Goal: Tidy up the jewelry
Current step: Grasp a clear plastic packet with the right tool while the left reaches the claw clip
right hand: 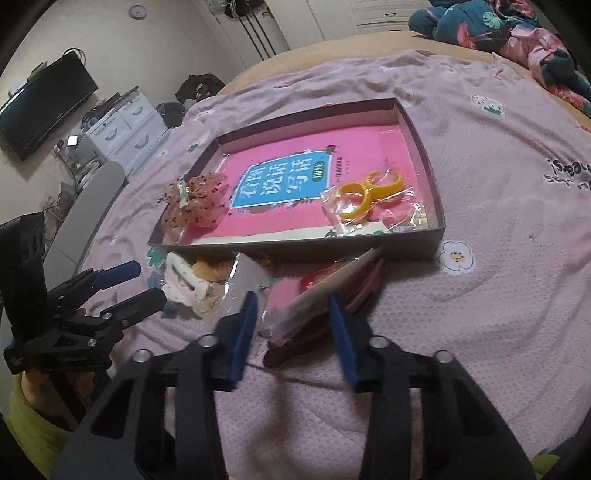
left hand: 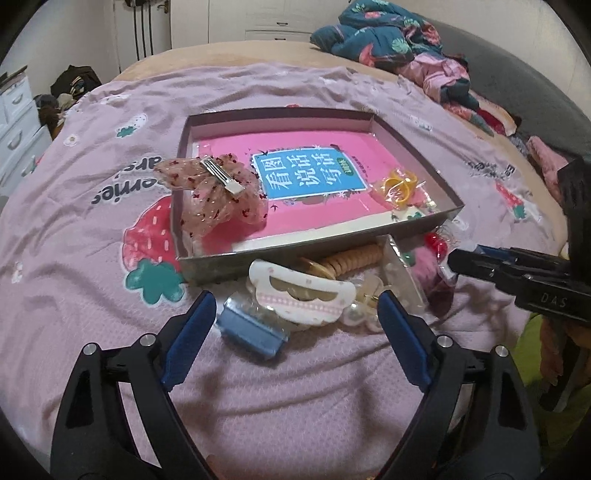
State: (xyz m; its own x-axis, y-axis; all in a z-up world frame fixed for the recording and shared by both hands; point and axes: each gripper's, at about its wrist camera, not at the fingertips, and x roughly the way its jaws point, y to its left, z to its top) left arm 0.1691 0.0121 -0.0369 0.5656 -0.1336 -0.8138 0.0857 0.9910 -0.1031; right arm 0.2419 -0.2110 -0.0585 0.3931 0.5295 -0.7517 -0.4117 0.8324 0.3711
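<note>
A shallow grey box (left hand: 207, 258) (right hand: 428, 158) lies on the bed with a pink book (left hand: 306, 192) inside. In it are a sheer dotted bow clip (left hand: 214, 192) (right hand: 195, 206) at the left and bagged yellow rings (left hand: 399, 188) (right hand: 365, 195) at the right. In front of the box lies a pile: a white claw clip (left hand: 299, 295), a blue clip (left hand: 251, 332), coiled hair ties (left hand: 354, 258), pearls. My left gripper (left hand: 295, 314) is open around the white clip. My right gripper (right hand: 291, 314) is open around a bagged pink and red item (right hand: 314, 291).
A lilac strawberry-print blanket (left hand: 110, 258) covers the bed. Crumpled floral clothes (left hand: 388, 33) lie at the far end. White drawers (right hand: 125, 122) and a TV (right hand: 44, 103) stand to the left of the bed.
</note>
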